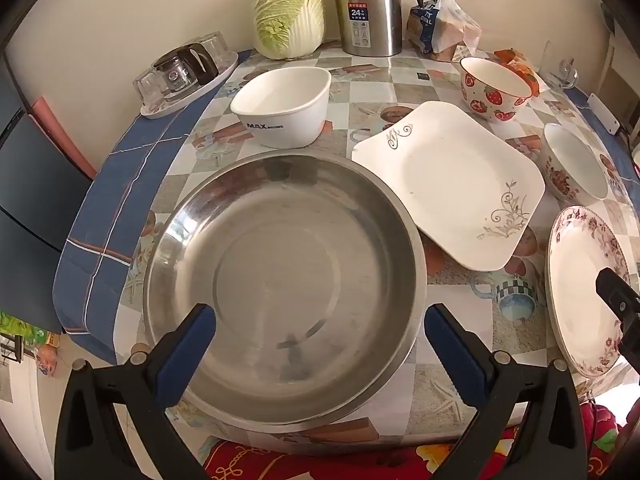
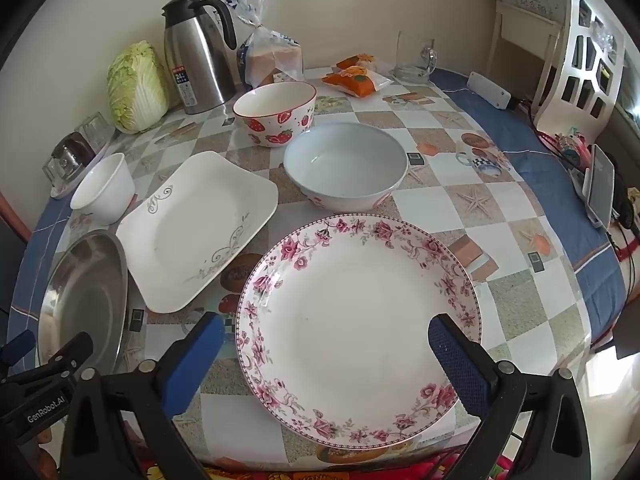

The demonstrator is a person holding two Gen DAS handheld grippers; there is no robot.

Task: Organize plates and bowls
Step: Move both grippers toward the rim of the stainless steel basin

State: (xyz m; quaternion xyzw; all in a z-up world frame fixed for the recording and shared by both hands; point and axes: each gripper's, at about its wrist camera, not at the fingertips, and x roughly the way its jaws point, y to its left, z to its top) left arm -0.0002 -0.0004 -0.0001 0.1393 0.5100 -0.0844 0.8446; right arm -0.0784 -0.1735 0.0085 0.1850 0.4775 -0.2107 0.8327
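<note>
A wide steel basin (image 1: 280, 284) sits at the table's near left edge, and my left gripper (image 1: 320, 326) hangs open above its near rim, holding nothing. To its right lies a white square plate (image 1: 448, 184) (image 2: 196, 228). A round plate with a pink flower border (image 2: 356, 328) (image 1: 580, 292) lies at the near right, under my open, empty right gripper (image 2: 326, 338). Behind stand a white rectangular bowl (image 1: 284, 108) (image 2: 104, 192), a strawberry bowl (image 1: 496, 88) (image 2: 276, 116) and a pale flowered bowl (image 2: 346, 168) (image 1: 576, 164).
Along the back wall stand a cabbage (image 1: 288, 12), a steel thermos jug (image 1: 368, 8), bagged bread (image 2: 272, 56) and orange snack packs (image 2: 356, 76). A tray of glasses (image 1: 184, 76) sits far left. A glass mug (image 2: 416, 56), a white chair (image 2: 580, 56) and a phone (image 2: 600, 188) are at the right.
</note>
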